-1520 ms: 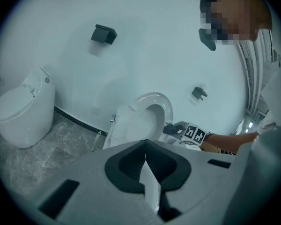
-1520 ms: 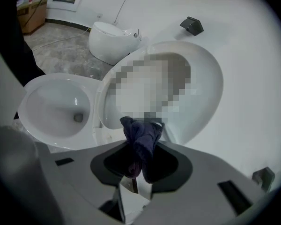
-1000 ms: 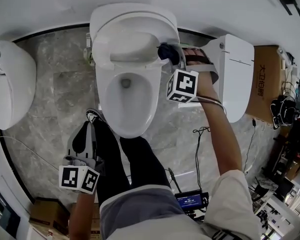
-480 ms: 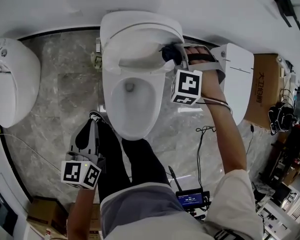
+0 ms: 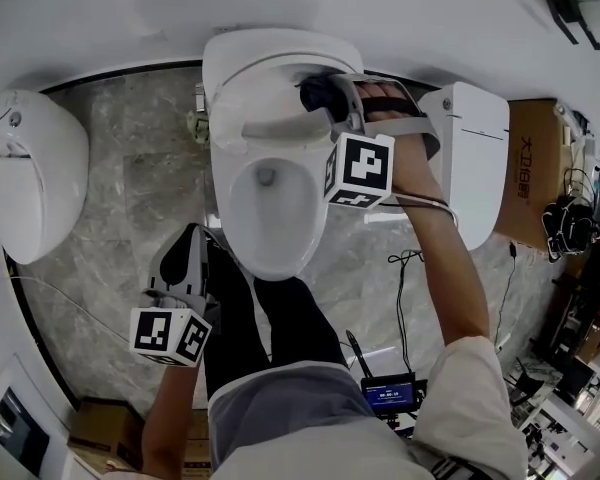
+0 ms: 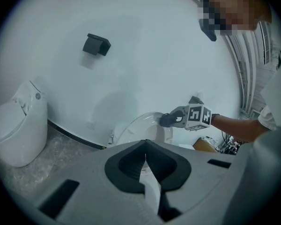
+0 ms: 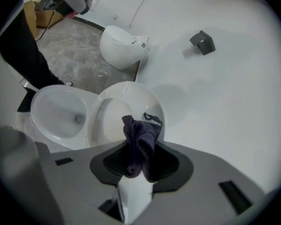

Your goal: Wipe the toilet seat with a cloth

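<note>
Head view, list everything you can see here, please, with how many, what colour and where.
open toilet: one, white, centre
other toilets: two, white, closed, left and right
cloth: one, dark purple, at the open toilet's raised lid
cardboard box: one, brown, far right
wall fixture: one, black, upper right
screen device: one, black, by the person's right side
left hand-held gripper: grey, shut, empty
right hand-held gripper: grey, shut on the cloth

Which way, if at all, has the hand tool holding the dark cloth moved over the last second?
Yes. The right gripper with the cloth has slid leftward, from the toilet's right edge in toward its middle.
</note>
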`<state>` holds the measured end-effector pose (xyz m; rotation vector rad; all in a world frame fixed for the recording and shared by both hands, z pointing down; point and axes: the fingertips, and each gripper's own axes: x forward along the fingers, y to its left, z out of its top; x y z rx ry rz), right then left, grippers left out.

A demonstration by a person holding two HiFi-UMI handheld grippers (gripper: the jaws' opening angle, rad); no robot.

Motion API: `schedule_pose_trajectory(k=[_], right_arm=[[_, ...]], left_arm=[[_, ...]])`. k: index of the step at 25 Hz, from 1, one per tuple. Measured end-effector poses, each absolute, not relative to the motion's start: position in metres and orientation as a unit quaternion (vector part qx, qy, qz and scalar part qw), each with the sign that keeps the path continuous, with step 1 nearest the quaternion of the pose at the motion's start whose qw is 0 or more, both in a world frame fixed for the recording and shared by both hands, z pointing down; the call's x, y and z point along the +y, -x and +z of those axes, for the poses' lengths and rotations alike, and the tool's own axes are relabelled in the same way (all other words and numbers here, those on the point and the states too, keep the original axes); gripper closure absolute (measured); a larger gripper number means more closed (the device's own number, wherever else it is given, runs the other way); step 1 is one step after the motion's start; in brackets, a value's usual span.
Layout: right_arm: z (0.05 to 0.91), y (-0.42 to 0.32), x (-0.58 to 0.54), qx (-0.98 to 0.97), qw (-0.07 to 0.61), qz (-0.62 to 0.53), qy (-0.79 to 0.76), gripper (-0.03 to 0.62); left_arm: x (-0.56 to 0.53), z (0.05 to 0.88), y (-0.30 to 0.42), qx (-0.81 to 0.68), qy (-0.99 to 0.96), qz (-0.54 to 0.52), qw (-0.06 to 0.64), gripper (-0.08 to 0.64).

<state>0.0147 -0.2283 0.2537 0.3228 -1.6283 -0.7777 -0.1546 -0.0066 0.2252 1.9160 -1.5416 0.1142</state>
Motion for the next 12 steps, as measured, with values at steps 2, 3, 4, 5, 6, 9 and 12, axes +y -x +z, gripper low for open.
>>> schedule_pose_trajectory(k=[2,3,4,5,6,9,12], right_arm=[[0.243,-0.005,-0.23,-0.728,0.581,-0.323,-0.168,0.468],[0.239,-0.002,-0.231,-0.739,0.567,-0.313,-0.182,0.468],[0.235,0.0,-0.231,-0.75,0.554,-0.303,-0.197,0.468],[0.232,0.001,-0.23,-0.761,0.54,-0.292,-0.212,0.469],[0.228,0.002,-0.229,-0.771,0.525,-0.28,-0.226,0.469],[0.215,-0.001,-0.222,-0.802,0.478,-0.24,-0.267,0.469],[0.2,-0.01,-0.21,-0.83,0.428,-0.192,-0.301,0.469]], left_arm=[[-0.015,0.222,0.152,-0.586,-0.742,0.048,0.323,0.551],[-0.021,0.22,0.15,-0.583,-0.747,0.051,0.315,0.551],[-0.028,0.217,0.148,-0.58,-0.752,0.053,0.308,0.551],[-0.035,0.214,0.146,-0.576,-0.759,0.056,0.3,0.551],[-0.043,0.211,0.145,-0.57,-0.766,0.059,0.291,0.551],[-0.065,0.203,0.139,-0.553,-0.788,0.067,0.263,0.551],[-0.085,0.2,0.132,-0.535,-0.807,0.089,0.231,0.551]])
